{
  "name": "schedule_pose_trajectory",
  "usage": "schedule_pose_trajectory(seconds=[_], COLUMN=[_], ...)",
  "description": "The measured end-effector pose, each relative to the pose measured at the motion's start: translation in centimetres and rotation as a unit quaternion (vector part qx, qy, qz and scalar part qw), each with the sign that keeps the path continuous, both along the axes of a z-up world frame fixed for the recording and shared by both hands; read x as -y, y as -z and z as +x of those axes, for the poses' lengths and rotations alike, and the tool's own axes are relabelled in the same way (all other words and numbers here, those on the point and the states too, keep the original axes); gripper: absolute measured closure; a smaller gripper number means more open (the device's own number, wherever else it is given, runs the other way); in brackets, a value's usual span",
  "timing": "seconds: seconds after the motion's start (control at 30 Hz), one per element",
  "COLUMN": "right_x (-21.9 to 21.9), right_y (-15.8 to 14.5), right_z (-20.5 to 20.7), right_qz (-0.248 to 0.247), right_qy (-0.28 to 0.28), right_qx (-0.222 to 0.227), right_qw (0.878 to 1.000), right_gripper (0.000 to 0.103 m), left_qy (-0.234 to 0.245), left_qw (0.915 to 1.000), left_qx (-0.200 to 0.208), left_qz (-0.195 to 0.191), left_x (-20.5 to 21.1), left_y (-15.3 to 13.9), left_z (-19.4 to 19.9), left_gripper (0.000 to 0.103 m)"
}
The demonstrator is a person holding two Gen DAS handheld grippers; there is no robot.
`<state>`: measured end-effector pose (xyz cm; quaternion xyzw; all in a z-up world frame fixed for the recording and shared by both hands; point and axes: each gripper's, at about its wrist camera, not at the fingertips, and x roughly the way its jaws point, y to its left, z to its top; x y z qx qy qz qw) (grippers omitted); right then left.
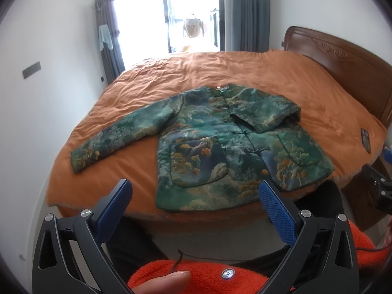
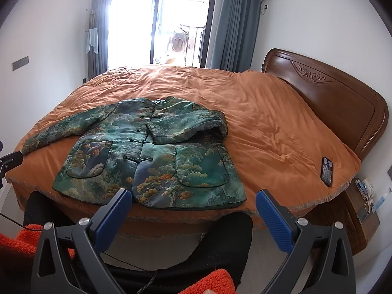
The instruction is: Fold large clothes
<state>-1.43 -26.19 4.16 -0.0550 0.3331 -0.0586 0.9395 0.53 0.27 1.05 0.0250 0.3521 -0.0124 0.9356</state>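
While both grippers hang above the person's lap at the near edge of the bed (image 2: 281,112), a green patterned jacket (image 1: 220,147) lies front-up on the orange cover, hem toward the near side and collar toward the far window (image 2: 159,22). Its right sleeve (image 2: 186,125) is folded across the chest; its left sleeve (image 1: 117,134) stretches out flat to the left. Left gripper (image 1: 193,193) and right gripper (image 2: 193,202) each show blue pads spread wide apart, holding nothing and clear of the cloth. A phone (image 2: 327,171) rests near the bed's right edge, well apart from the jacket, below the wooden headboard (image 2: 330,98).
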Motion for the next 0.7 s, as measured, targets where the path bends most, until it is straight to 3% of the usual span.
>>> schedule_pose_trajectory(seconds=[0.7], right_x=[0.01], right_y=[0.04], right_z=[0.14], right_qz=[0.000], right_qy=[0.001], right_qx=[-0.002], right_qw=[1.000], right_gripper=[0.000], left_qy=[0.000], left_qw=[1.0000], left_qx=[-0.001], left_qz=[0.001], left_x=[-0.25], left_y=[0.37], left_z=[-0.03], left_gripper=[0.000])
